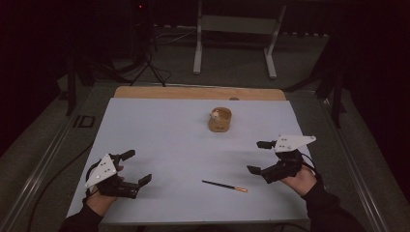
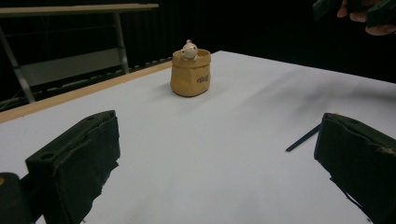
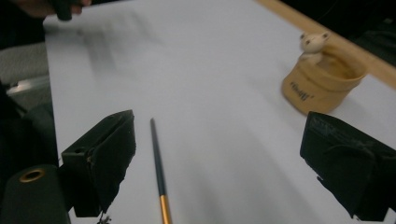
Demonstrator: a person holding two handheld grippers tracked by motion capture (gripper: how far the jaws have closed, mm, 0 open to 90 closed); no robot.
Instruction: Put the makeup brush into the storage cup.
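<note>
The room is staying dim; only the white tabletop (image 1: 169, 145) is catching light, soft shadows are lying across it, and the cup (image 3: 322, 81) is looking blurred.

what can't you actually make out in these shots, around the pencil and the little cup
- Print on the tan cup: too small in the left gripper view, blurred in the right gripper view.
- Inside of the cup: its rim and the small figure hide it.
- Pencil: the right gripper view's bottom edge cuts off the orange end; in the left gripper view a jaw covers most of it.
- Pencil tip: too small in the high view.
</note>
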